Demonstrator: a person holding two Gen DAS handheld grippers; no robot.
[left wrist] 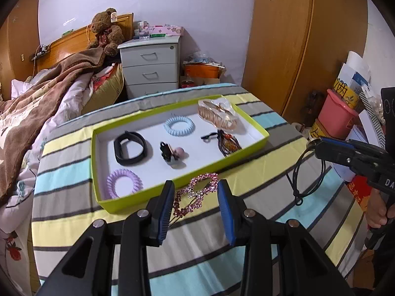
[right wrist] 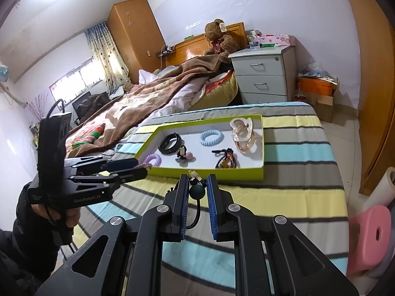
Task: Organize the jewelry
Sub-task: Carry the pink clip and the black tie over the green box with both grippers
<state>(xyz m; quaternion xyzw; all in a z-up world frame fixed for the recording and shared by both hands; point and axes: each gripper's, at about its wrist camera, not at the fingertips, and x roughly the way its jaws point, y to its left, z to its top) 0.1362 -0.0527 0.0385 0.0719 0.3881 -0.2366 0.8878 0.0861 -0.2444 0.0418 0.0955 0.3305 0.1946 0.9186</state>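
My left gripper [left wrist: 196,185] is shut on a pink rhinestone hair ornament [left wrist: 195,193], held just above the striped cloth in front of the tray's near wall. In the right wrist view it [right wrist: 143,167] comes in from the left. A lime-green tray [left wrist: 256,125] with a white floor holds a black bracelet [left wrist: 130,148], a blue coil hair tie [left wrist: 179,125], a purple coil hair tie [left wrist: 124,183], a clear hair claw [left wrist: 218,116], a black clip with a pink ball [left wrist: 170,153] and a beaded piece [left wrist: 228,144]. My right gripper [right wrist: 197,180] is shut on a black cord necklace [left wrist: 296,172] with a dark bead [right wrist: 197,191].
The tray lies on a table under a striped cloth [left wrist: 222,259]. A bed with a brown blanket [left wrist: 49,93] borders the left. Behind stand a grey drawer unit [left wrist: 150,66] and a wardrobe [left wrist: 296,37]. A pink bucket [left wrist: 335,118] and a pink stool [right wrist: 370,236] are at the right.
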